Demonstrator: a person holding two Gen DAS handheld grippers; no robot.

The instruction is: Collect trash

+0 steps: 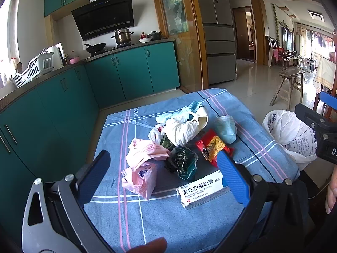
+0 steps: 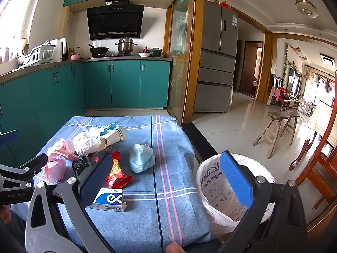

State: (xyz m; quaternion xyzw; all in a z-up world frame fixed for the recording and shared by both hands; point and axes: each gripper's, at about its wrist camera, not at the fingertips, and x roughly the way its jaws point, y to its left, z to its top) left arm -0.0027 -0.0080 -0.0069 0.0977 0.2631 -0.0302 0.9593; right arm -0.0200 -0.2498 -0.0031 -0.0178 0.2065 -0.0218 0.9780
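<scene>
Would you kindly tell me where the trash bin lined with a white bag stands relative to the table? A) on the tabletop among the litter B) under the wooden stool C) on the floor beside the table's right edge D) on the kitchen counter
C: the white-bagged bin stands off the table's right edge, lower than the blue cloth, while the litter lies on the cloth.

Both cameras sit low at the near edge of the table and look across it toward the green kitchen cupboards. The left camera is on the left side, close above the pile of trash, and tilts a bit. The right camera sits more to the right, right over the trash bin. Both show the table, the pile, the bin and the fridge.
</scene>
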